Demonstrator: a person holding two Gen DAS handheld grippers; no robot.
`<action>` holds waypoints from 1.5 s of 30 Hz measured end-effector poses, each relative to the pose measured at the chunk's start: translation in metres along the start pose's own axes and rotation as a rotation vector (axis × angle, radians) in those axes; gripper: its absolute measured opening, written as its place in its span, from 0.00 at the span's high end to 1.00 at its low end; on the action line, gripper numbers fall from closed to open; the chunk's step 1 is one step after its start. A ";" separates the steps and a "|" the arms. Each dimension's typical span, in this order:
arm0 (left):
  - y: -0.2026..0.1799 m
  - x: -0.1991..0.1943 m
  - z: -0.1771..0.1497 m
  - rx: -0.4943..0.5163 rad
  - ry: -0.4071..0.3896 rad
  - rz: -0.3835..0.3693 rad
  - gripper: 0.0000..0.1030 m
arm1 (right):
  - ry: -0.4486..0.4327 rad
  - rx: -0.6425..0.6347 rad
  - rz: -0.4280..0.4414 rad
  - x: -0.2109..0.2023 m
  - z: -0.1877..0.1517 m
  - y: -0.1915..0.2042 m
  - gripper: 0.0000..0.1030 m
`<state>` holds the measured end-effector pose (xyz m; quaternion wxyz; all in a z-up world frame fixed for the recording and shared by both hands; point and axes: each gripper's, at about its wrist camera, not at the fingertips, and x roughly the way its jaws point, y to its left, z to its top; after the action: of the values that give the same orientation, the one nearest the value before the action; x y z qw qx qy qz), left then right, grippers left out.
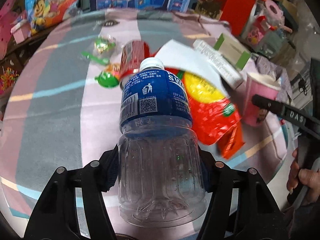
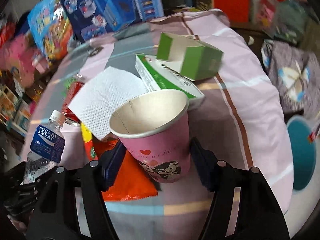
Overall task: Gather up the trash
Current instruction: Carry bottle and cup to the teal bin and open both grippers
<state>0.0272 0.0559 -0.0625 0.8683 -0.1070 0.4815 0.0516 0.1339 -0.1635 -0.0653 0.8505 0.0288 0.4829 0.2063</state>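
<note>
My left gripper (image 1: 158, 166) is shut on an empty clear plastic bottle (image 1: 156, 132) with a blue label and white cap, held above the table; the bottle also shows in the right wrist view (image 2: 45, 146). My right gripper (image 2: 156, 160) has its pads on both sides of a pink paper cup (image 2: 158, 136), tilted, open mouth facing the camera. The cup also shows in the left wrist view (image 1: 260, 98). On the table lie a white napkin (image 2: 108, 96), a red and yellow snack wrapper (image 1: 212, 110), a red can (image 1: 132, 58), green wrappers (image 1: 104, 46) and green and white boxes (image 2: 188, 60).
The round table is covered by a pink, grey and striped cloth (image 1: 50, 104). Colourful toy boxes (image 2: 112, 2) and bags stand behind it. A teal bin (image 2: 302, 156) shows at the right below the table edge. A patterned cushion (image 2: 294, 78) lies at the right.
</note>
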 end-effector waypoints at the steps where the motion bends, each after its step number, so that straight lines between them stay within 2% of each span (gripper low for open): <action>1: 0.002 -0.010 -0.004 0.006 -0.011 -0.005 0.38 | -0.004 0.020 0.012 -0.005 -0.001 -0.005 0.39; 5: -0.020 -0.035 0.006 0.072 -0.061 -0.043 0.38 | -0.055 0.117 0.046 -0.033 -0.003 -0.032 0.39; 10: -0.073 -0.039 0.024 0.179 -0.077 -0.108 0.38 | -0.163 0.201 0.043 -0.073 -0.011 -0.069 0.39; 16: -0.172 -0.024 0.044 0.360 -0.069 -0.218 0.38 | -0.293 0.340 -0.016 -0.117 -0.033 -0.143 0.39; 20: -0.254 0.003 0.051 0.487 0.003 -0.302 0.38 | -0.348 0.480 -0.088 -0.142 -0.052 -0.213 0.39; 25: -0.348 0.049 0.046 0.618 0.119 -0.377 0.38 | -0.319 0.663 -0.149 -0.137 -0.079 -0.292 0.39; 29: -0.401 0.088 0.037 0.689 0.207 -0.408 0.38 | -0.271 0.757 -0.167 -0.122 -0.095 -0.332 0.39; 33: -0.439 0.128 0.027 0.731 0.285 -0.402 0.38 | -0.226 0.812 -0.183 -0.103 -0.105 -0.358 0.39; 38: -0.470 0.172 0.012 0.765 0.381 -0.391 0.37 | -0.160 0.873 -0.164 -0.075 -0.112 -0.383 0.39; 45: -0.487 0.207 0.003 0.773 0.447 -0.357 0.36 | -0.116 0.907 -0.163 -0.058 -0.117 -0.397 0.39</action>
<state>0.2335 -0.4195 -0.1704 0.7150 0.1343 0.6144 -0.3053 0.1392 -0.5656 -0.1793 0.7912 0.3714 0.4765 -0.0951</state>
